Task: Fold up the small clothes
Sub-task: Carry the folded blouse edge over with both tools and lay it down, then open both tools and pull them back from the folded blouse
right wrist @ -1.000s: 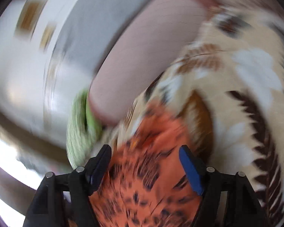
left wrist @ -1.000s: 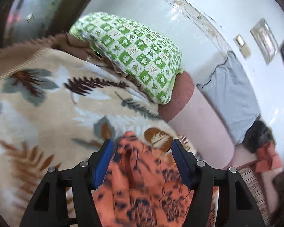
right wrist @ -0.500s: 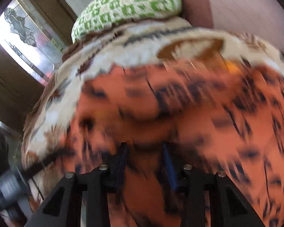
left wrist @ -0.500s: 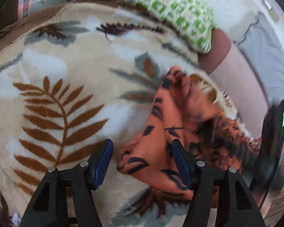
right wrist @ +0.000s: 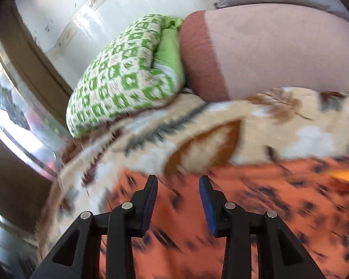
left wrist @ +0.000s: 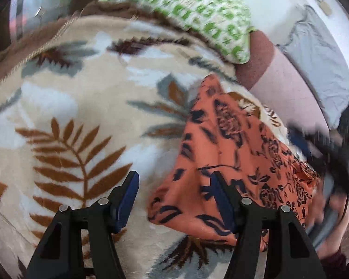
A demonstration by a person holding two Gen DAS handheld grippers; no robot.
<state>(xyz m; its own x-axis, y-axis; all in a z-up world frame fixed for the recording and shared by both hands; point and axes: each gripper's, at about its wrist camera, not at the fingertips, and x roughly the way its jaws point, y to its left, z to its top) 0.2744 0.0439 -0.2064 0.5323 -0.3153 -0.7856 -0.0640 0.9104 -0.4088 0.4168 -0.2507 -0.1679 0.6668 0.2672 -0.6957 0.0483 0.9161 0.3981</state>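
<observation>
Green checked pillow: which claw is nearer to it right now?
Probably the right. The right claw hangs over the orange garment with the green checked pillow close ahead; the left claw sits farther back across the leaf-print blanket.

The left gripper (left wrist: 173,194) points steeply down, its jaws standing wide apart; its right blue pad (left wrist: 221,200) lies against the edge of the orange cloth (left wrist: 223,153), the other pad clear of it. The right gripper (right wrist: 178,200) also tilts down over the cloth, jaws narrower with a gap between the pads and nothing pinched. Seen from the left wrist, it is a dark blur at the right edge.
</observation>
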